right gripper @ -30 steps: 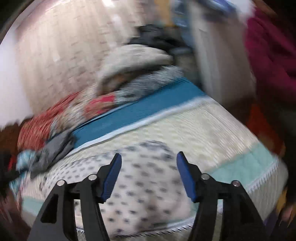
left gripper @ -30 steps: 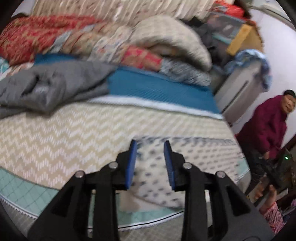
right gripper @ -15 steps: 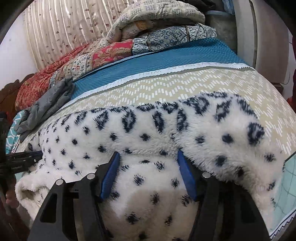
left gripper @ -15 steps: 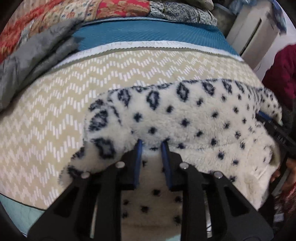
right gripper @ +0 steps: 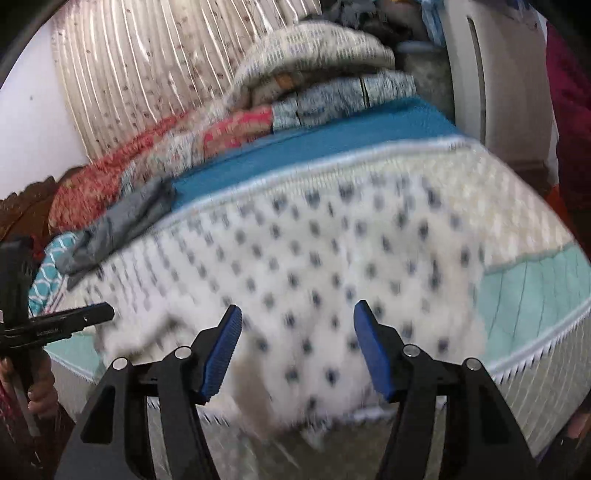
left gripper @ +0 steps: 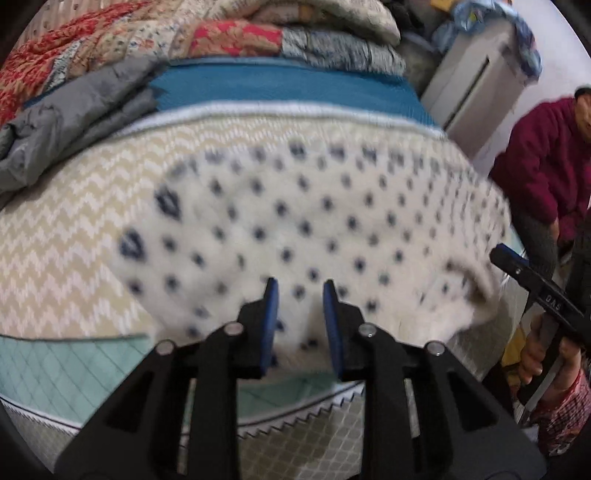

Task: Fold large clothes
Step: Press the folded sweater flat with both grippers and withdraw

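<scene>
We are holding two claws over one bed, and one white fleece garment with dark spots is lying spread across the near part of the mattress, its lower edge hanging over the bed's front side in the right wrist view, where it shows as; the left claw is sitting with its two blue pads a narrow gap apart, nothing pinched between them, just at the garment's near edge, though blur is keeping us from telling whether the pads are touching the fleece; the right claw is standing wide apart, its two ribbed blue pads on either side of the hanging fleece without closing on it; each claw is also showing at the rim of the other's view; beyond the garment we are counting one grey garment crumpled at the far left of the bed, one blue strip of bedding running across behind the zigzag cover, and a stack of folded quilts whose number we cannot tell; one white cabinet is standing past the bed's far right corner, and one person in a maroon top is leaning in at the right edge.
</scene>
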A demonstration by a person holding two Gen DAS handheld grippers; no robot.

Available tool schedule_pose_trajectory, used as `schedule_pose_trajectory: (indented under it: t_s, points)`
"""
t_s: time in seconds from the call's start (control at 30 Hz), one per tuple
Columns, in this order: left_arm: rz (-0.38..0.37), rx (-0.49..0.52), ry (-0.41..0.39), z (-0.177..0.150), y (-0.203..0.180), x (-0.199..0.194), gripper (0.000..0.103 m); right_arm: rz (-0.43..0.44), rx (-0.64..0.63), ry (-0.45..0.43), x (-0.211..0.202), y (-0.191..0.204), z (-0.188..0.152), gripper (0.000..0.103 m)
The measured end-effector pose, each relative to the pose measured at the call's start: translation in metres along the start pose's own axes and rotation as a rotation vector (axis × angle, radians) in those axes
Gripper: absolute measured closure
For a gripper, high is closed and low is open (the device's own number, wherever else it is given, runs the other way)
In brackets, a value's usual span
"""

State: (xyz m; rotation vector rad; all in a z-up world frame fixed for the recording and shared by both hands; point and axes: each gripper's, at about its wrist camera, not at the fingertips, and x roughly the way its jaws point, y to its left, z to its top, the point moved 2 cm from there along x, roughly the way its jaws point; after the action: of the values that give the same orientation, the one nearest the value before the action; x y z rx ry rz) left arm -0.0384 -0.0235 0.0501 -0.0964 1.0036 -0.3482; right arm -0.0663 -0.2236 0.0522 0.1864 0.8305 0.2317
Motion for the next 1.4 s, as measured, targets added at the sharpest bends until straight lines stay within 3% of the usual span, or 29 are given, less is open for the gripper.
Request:
schedule_pose_trajectory:
  t_s: [0.07,0.17,0.3,0.43,0.53,0.63,0.8,0.9,1.1,1.4]
  points:
    - [0.06,0.008,0.085,-0.017,0.0,0.027,0.079,-0.006,0.041,0.089,0.026,-0.014,-0.019,0.038]
    - [0.089,0.048,0.052,-0.027,-0.005,0.033,0.079,0.047,0.078,0.04,0.035,-0.027,-0.031,0.038]
    - [0.08,0.019,0.067,-0.024,-0.006,0.027,0.079,0.029,0.063,0.054,0.034,-0.022,-0.028,0.037]
    - [0.059,-0.036,0.055,-0.023,0.0,0.015,0.079,0.032,0.073,0.032,0.011,-0.014,-0.024,0.037]
    - [0.047,-0.046,0.001,-0.032,0.002,-0.016,0.079,0.069,0.059,-0.012,-0.021,-0.005,-0.034,0.037]
    - [0.045,-0.062,-0.017,-0.043,0.005,-0.032,0.079,0.135,0.095,0.01,-0.035,-0.005,-0.047,0.037]
    - [0.093,-0.077,0.042,-0.074,0.004,-0.022,0.079,0.151,0.188,0.119,-0.017,-0.018,-0.077,0.037]
    - [0.132,-0.097,0.124,-0.087,0.008,0.004,0.078,0.194,0.26,0.103,-0.016,-0.028,-0.079,0.037]
    - [0.166,-0.082,0.099,-0.092,0.001,0.004,0.077,0.094,0.142,0.11,-0.021,-0.006,-0.079,0.037]
    - [0.201,-0.068,0.098,-0.092,-0.008,0.005,0.073,0.114,0.169,0.11,-0.024,-0.011,-0.087,0.037]
